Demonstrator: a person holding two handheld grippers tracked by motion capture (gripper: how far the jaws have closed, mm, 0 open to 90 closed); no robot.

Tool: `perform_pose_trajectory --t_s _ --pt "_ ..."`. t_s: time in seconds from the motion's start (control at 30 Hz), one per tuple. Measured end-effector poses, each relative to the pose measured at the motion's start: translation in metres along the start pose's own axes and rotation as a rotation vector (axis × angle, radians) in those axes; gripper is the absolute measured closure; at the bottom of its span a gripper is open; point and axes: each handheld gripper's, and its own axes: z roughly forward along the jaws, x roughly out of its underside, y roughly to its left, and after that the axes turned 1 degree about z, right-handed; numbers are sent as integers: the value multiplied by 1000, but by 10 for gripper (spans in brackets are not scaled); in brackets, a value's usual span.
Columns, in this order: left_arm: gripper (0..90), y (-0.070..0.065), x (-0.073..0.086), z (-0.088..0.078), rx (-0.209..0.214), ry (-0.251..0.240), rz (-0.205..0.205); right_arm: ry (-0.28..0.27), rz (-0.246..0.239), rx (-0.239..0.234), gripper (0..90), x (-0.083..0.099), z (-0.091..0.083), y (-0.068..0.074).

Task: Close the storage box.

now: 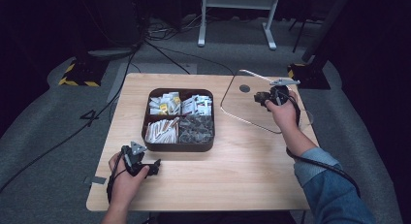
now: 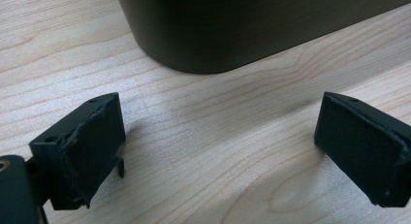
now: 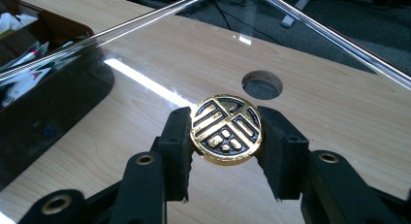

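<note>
Wooden table (image 1: pixel 242 170) carries the dark four-compartment tray (image 1: pixel 145 132) of packets at centre-left; the clear glass lid (image 1: pixel 232 95), tilted w/ its far edge raised, sits at abt 3 o'clock from the tray. Right gripper (image 3: pixel 225 132) is clamped on the lid's round gold knob (image 3: pixel 226 128), jaws pinching it from both sides, so the tray lies toward 9 o'clock from it. Left gripper (image 2: pixel 218 136) rests wide open, holding nothing, just off the tray's near-left corner at abt 7 o'clock. Right hand (image 1: pixel 283 112) is the one placed to carry the lid across.

tray (image 1: pixel 179 147): mid surface (image 1: pixel 242 170)
lid (image 1: pixel 242 107): right of tray
packets (image 1: pixel 179 105): in tray
left gripper (image 1: pixel 154 167): before tray
</note>
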Motion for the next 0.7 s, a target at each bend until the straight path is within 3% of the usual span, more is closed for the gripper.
perform_pose_trajectory --t_s 0.5,0.7 --pt "44 0 0 0 -2 0 2 13 -12 -15 591 -16 -13 15" --pt "43 0 0 0 -3 0 2 3 -16 -82 591 -25 -9 35"
